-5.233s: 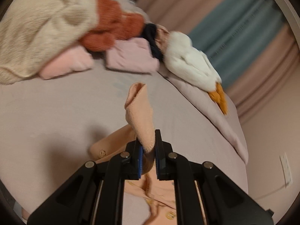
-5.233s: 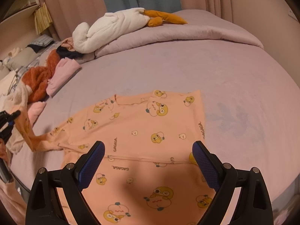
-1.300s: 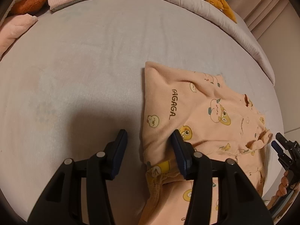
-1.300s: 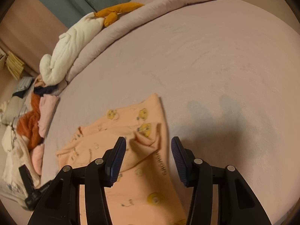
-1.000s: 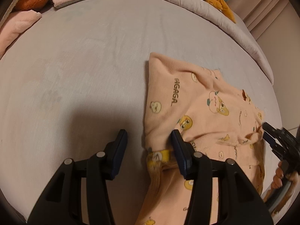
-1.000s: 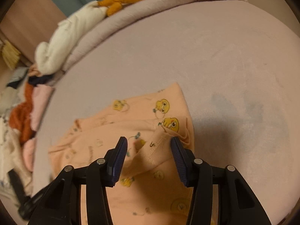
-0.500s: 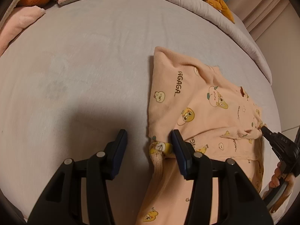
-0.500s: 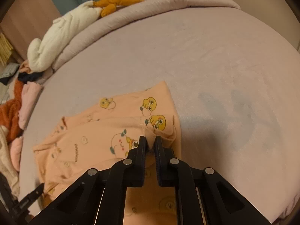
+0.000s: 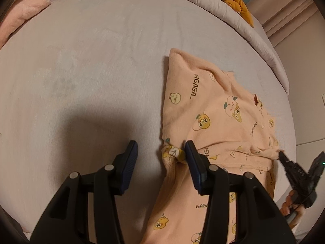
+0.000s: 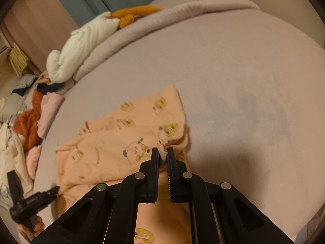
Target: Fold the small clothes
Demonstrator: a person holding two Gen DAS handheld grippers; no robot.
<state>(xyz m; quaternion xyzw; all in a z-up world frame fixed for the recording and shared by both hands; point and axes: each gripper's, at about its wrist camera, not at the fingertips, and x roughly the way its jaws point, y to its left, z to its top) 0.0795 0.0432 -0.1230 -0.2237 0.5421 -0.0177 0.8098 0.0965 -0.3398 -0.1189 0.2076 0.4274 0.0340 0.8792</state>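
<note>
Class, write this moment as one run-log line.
right gripper: shut on peach garment edge | left gripper: open, straddling its cuff | bed

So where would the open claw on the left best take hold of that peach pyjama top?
Probably the bunched corner of the peach pyjama top lying between the left gripper's open jaws. That corner is crumpled into a small raised lump, so pads coming down from above could close on it easily, whereas the flat cloth around it offers nothing to pinch. The right gripper already pinches the matching fold on the far edge.
</note>
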